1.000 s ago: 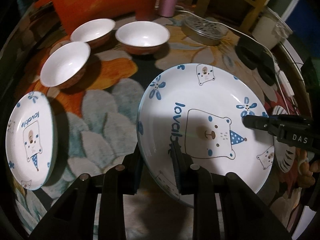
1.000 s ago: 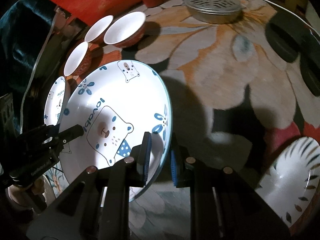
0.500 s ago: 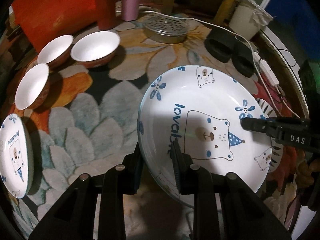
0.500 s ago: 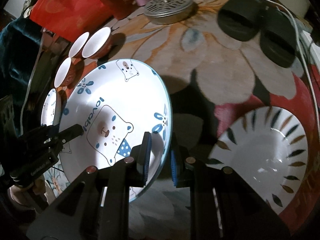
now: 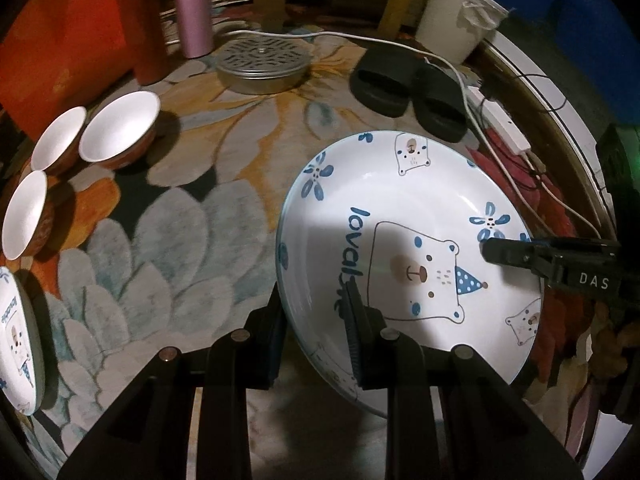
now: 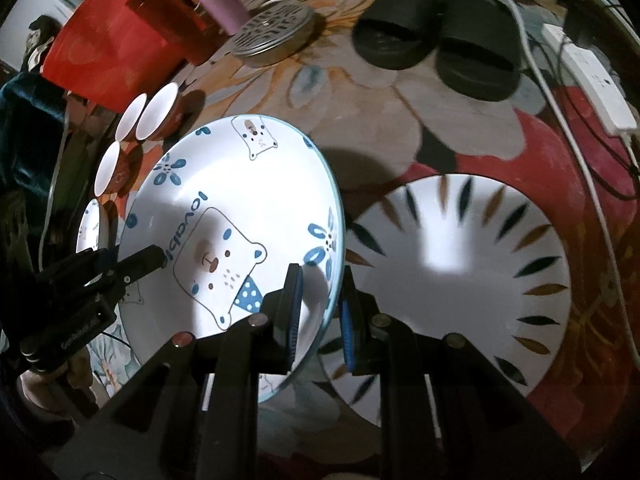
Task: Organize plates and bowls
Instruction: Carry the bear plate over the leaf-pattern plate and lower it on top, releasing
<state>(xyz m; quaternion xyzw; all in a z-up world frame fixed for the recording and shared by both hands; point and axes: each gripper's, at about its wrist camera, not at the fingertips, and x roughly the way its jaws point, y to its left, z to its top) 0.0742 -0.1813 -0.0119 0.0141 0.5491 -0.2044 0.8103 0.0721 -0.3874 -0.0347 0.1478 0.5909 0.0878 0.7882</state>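
White bear plate (image 5: 404, 216), empty, is clamped at opposite rims by my left gripper (image 5: 316, 320) and right gripper (image 6: 320, 304); three bowls (image 5: 116, 128) sit empty too.

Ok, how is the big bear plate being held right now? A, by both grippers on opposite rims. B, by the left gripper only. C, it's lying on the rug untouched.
A: the left gripper and right gripper each clamp a rim of the bear plate.

Dim room, with a hard light from overhead and behind. Gripper shadows fall across the bear plate (image 5: 404, 216) and the leaf-pattern plate (image 6: 472, 280), whose white glares. Fisheye bending and black corners frame both views; the far clutter is slightly smeared.
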